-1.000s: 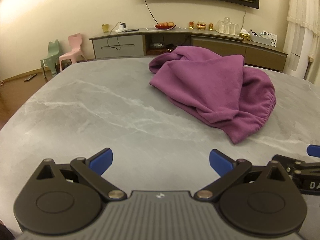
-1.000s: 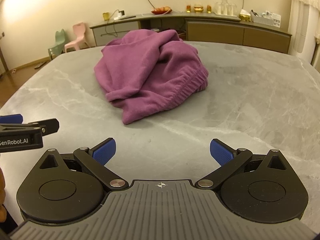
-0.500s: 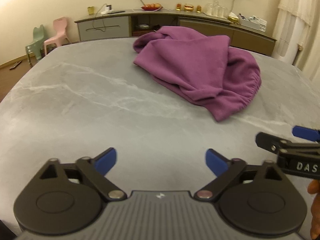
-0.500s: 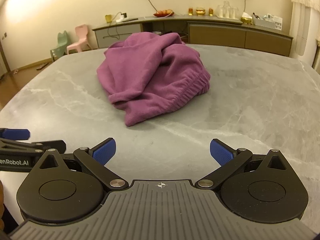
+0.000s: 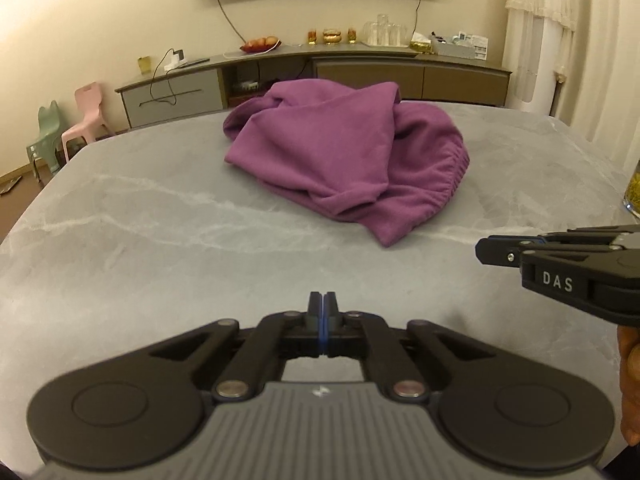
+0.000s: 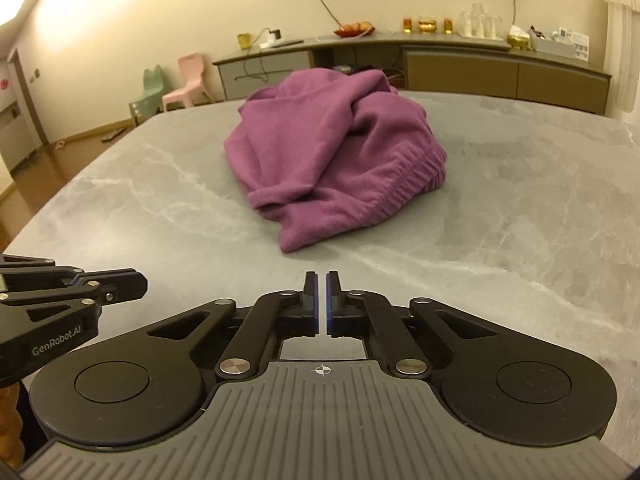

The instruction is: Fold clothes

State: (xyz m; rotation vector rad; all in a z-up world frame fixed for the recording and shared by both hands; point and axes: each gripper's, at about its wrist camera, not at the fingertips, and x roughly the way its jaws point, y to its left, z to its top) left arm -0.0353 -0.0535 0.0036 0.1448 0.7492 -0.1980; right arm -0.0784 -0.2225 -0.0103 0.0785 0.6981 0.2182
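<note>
A crumpled purple fleece garment (image 5: 344, 160) with an elastic waistband lies in a heap on the grey marble table (image 5: 140, 248); it also shows in the right wrist view (image 6: 332, 160). My left gripper (image 5: 323, 300) is shut and empty, hovering over bare table short of the garment. My right gripper (image 6: 321, 280) is shut with a thin slit between its pads, empty, also short of the garment. Each gripper shows in the other's view, the right one (image 5: 492, 250) at right, the left one (image 6: 132, 284) at left.
A low sideboard (image 5: 320, 68) with glasses, a fruit plate and boxes stands along the far wall. Two small plastic chairs (image 5: 84, 116) stand at the left. A glass (image 5: 632, 192) stands at the table's right edge.
Both grippers have closed from wide open to shut. Both views have shifted slightly; the garment has not moved.
</note>
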